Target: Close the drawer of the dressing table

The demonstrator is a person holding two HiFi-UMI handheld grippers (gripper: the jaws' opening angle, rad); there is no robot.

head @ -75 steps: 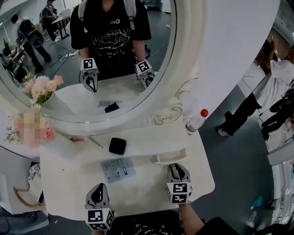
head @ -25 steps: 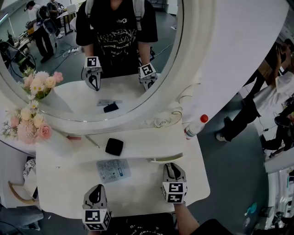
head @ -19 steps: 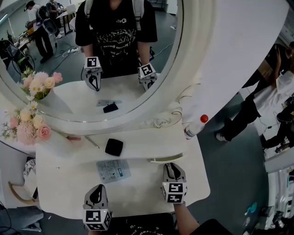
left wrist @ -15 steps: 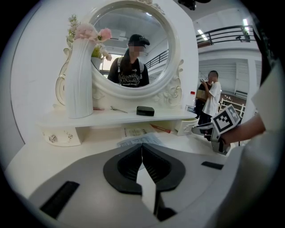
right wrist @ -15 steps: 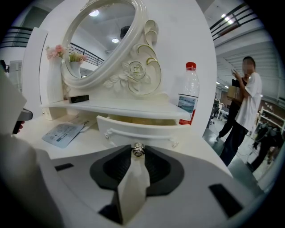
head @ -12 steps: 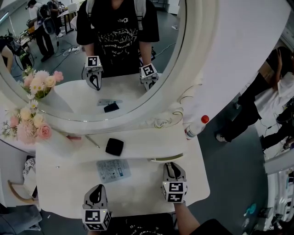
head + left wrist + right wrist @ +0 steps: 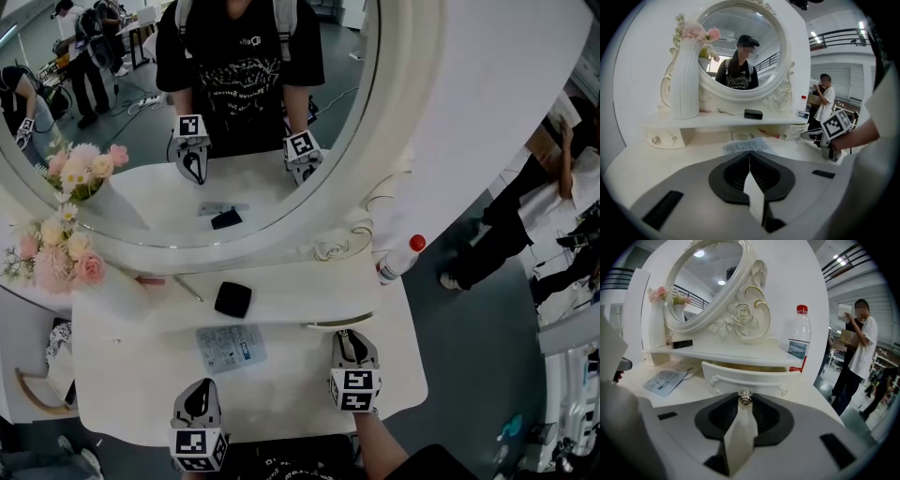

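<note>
In the head view the drawer stands slightly out beneath the right end of the shelf, and the right tongs meet its front. The left tongs hang over the near left of the surface, well apart from the drawer. The left gripper view shows the left tongs pressed together, empty. In the right gripper view the right tongs are closed on the small faceted knob at mid-front, though how firmly the pads bite is hard to tell. The drawer looks light and stiff and should slide straight. The knob is small, hard and probably slippery, so a level push through it, or on the flat front beside it, seems safest.
</note>
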